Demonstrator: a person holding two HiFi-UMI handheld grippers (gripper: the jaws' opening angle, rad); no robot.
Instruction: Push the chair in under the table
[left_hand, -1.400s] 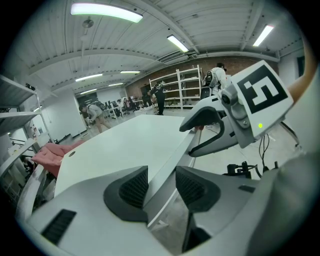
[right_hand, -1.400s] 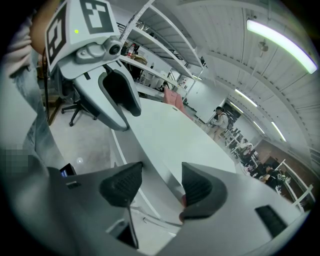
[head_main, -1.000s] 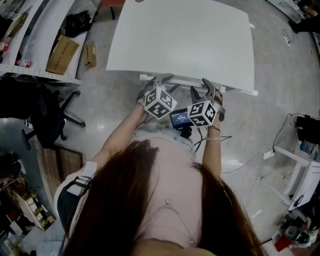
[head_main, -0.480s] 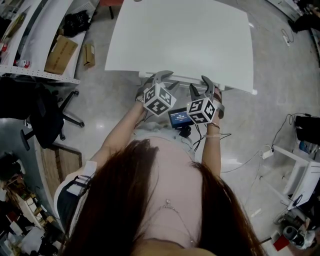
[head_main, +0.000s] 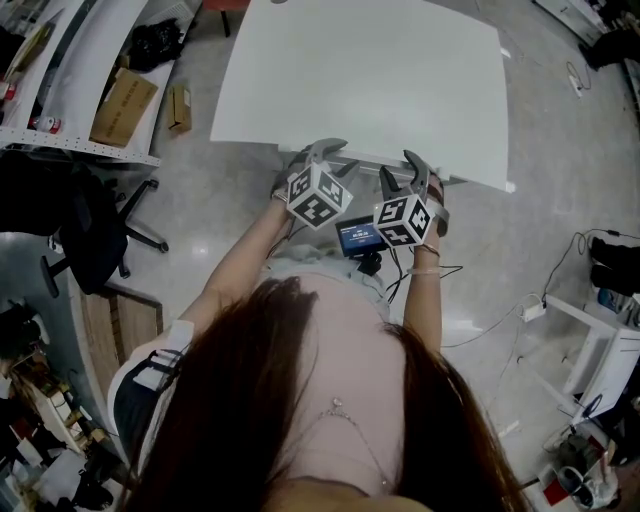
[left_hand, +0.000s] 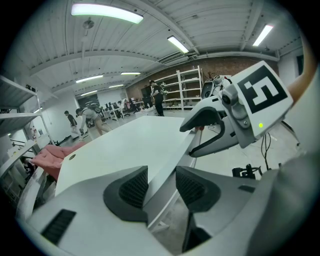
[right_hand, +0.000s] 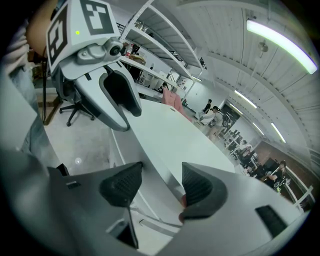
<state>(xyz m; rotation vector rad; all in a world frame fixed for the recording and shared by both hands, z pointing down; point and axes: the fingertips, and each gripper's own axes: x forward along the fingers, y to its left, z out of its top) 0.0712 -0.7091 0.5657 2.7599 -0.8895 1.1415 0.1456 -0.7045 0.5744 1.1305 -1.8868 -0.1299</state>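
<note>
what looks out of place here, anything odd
Nothing is spilled or broken. The odd part: the left gripper and right gripper both sit open at the table's near edge, while the only chair, a black office one, stands well off to the left, away from it.

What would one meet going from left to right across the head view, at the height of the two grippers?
black office chair → left gripper → right gripper → white frame
</note>
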